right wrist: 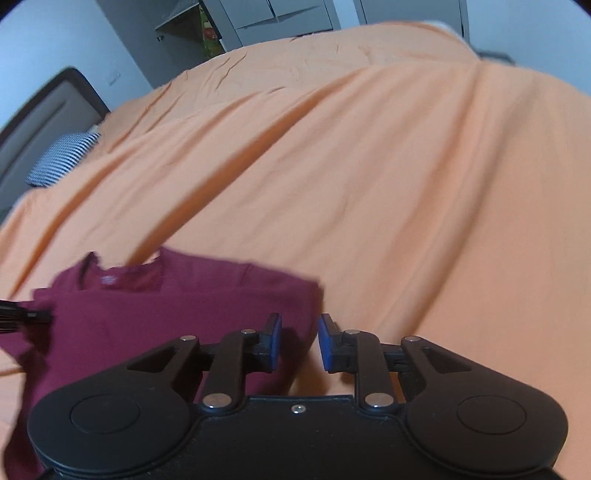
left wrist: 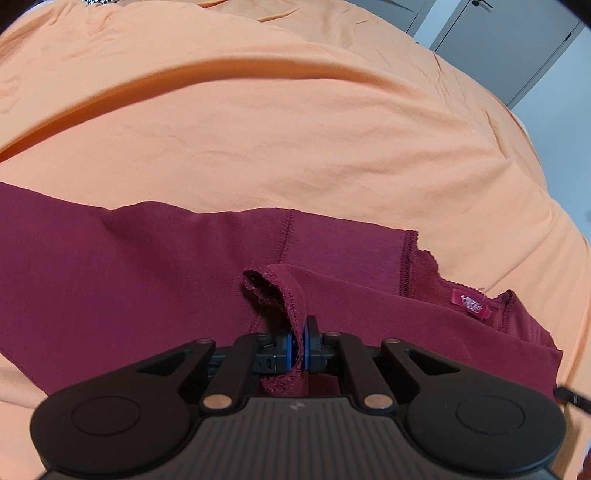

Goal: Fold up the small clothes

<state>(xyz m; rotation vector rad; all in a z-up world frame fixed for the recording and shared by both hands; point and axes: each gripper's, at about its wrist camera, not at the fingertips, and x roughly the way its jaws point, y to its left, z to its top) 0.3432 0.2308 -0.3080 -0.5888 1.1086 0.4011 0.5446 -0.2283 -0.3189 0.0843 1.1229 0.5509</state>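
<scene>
A maroon shirt (left wrist: 155,273) lies on the orange bedsheet (left wrist: 258,129), its neck label (left wrist: 472,303) at the right. My left gripper (left wrist: 298,345) is shut on a stitched hem edge of the shirt (left wrist: 284,295), which loops up between the blue pads. In the right wrist view the same shirt (right wrist: 155,310) lies at the lower left, collar toward the far side. My right gripper (right wrist: 300,341) is open and empty, its left finger over the shirt's right edge, its right finger over the sheet. The left gripper's tip (right wrist: 22,315) shows at the left edge.
The orange sheet (right wrist: 369,166) covers the bed in long ridges. A black-and-white checked pillow (right wrist: 62,158) lies by the headboard (right wrist: 44,110) at the far left. Grey cabinets (right wrist: 277,18) stand beyond the bed.
</scene>
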